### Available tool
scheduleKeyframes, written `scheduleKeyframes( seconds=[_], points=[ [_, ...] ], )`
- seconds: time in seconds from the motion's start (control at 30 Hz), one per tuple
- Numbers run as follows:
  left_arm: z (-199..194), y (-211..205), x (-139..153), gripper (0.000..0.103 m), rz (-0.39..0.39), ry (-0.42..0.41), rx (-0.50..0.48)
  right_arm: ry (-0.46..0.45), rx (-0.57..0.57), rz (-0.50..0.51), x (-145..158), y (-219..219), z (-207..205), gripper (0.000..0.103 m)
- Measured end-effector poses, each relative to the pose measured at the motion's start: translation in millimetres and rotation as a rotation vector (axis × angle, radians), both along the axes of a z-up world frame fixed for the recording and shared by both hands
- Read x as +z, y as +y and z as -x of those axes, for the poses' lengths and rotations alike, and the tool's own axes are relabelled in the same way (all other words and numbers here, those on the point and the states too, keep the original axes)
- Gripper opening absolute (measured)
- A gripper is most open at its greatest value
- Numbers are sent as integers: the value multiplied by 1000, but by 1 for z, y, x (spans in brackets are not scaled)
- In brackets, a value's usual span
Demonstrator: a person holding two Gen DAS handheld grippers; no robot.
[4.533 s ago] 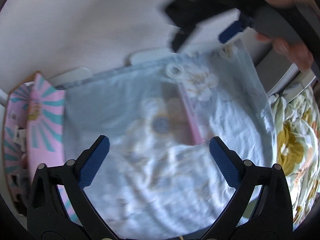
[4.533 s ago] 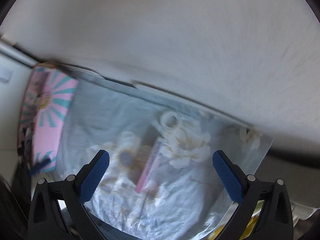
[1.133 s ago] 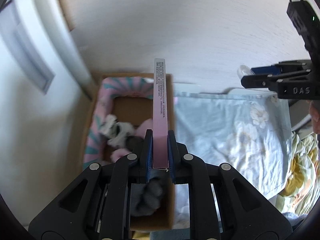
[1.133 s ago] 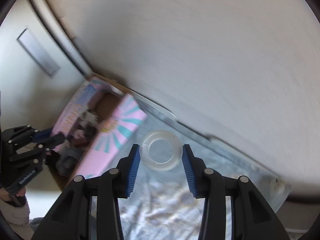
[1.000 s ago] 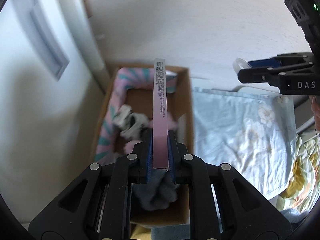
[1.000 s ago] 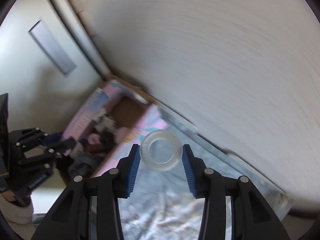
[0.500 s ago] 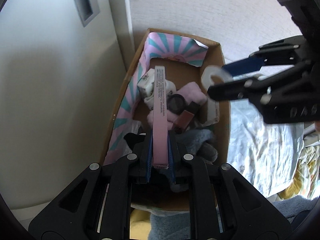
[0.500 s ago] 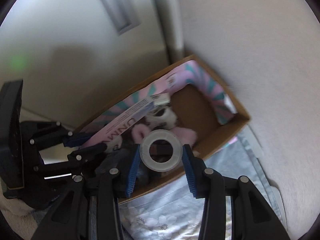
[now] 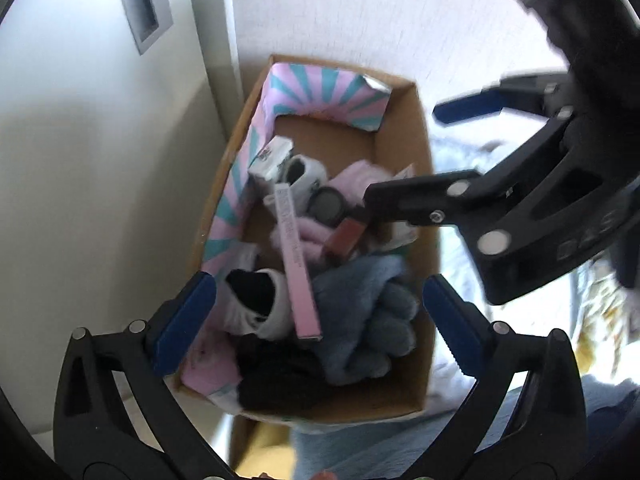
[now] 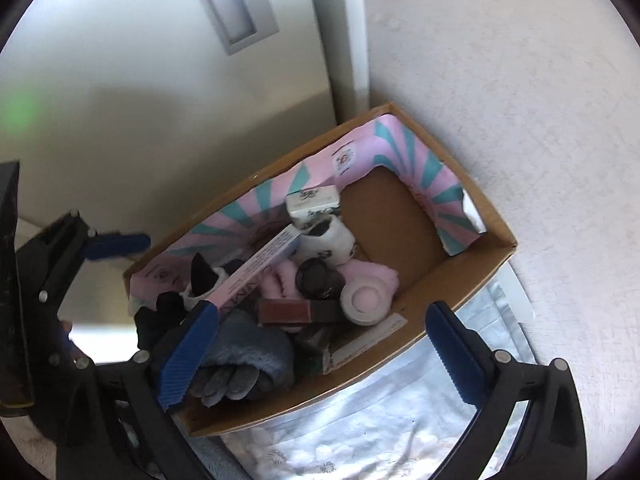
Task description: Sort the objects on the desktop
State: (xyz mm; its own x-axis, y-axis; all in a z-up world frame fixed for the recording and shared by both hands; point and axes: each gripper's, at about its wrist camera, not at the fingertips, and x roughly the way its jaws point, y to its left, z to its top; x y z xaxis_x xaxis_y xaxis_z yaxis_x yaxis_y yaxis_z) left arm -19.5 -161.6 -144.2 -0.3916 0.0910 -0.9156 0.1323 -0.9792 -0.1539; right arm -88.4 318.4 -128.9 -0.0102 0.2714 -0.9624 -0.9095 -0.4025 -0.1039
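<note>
Both the left gripper (image 9: 316, 304) and right gripper (image 10: 320, 344) are opening, nothing between them; the pink slim box (image 9: 298, 268) and tape ring (image 10: 366, 298) lie mid-frame in the cardboard box (image 10: 460, 288) (crowded, so withdrawing jaws might snag the gloves (image 9: 368, 320)).

Pale textured surface (image 10: 520, 80) carries a cardboard box (image 10: 452, 276) and a light blue floral cloth (image 10: 380, 412). Box sits at the surface's edge, against a white cabinet (image 10: 140, 100). Cloth lies flat just beside the box's long side, touching it. White flat piece (image 10: 516, 296) pokes out from under the cloth's far edge.
</note>
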Motion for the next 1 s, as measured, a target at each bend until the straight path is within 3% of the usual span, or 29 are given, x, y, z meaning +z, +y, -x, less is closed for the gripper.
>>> scheduleKeyframes(
  seconds=[0.27, 0.37, 0.47, 0.77, 0.87, 1.0],
  points=[
    [16, -12, -5, 103, -29, 36, 54, -4, -41, -14, 7, -7, -9, 103],
    [18, -11, 7, 103, -72, 58, 53, -6, -73, -42, 16, -14, -18, 103],
    [21, -4, 15, 103, -66, 58, 30, -26, -136, -89, 30, -25, -33, 103],
    [40, 24, 49, 103, -32, 88, -29, -130, -418, -279, 87, -88, -100, 103],
    [47, 40, 59, 103, 34, 102, -47, -139, -515, -320, 101, -114, -121, 103],
    [47, 63, 73, 103, 31, 144, -118, -179, -626, -347, 110, -144, -142, 103]
  ],
)
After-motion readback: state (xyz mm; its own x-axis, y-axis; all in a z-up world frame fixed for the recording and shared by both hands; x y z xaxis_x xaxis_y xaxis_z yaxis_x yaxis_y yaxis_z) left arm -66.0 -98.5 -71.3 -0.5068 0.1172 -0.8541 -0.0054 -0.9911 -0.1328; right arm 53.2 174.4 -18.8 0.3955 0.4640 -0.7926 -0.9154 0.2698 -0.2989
